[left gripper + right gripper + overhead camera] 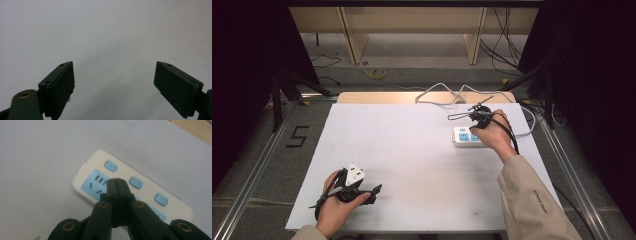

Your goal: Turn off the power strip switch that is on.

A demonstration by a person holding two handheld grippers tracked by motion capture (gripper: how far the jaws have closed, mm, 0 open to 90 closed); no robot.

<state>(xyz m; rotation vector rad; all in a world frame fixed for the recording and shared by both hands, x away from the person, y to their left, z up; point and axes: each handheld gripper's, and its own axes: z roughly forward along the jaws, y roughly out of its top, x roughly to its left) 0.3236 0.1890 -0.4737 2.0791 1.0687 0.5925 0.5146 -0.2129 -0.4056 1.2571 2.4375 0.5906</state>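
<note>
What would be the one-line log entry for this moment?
left gripper: open, over bare white table | right gripper: shut, above white power strip with blue sockets

Close view along the left gripper (115, 82), looking down at a plain white table surface (105, 30). Its two black jaws rise from the bottom corners and stand wide apart, with nothing between them. Each jaw ends in a flat rectangular pad (61, 85). A brass-coloured rivet (25, 94) sits on the linkage at lower left. Soft shadow lies on the white between the jaws.
</note>
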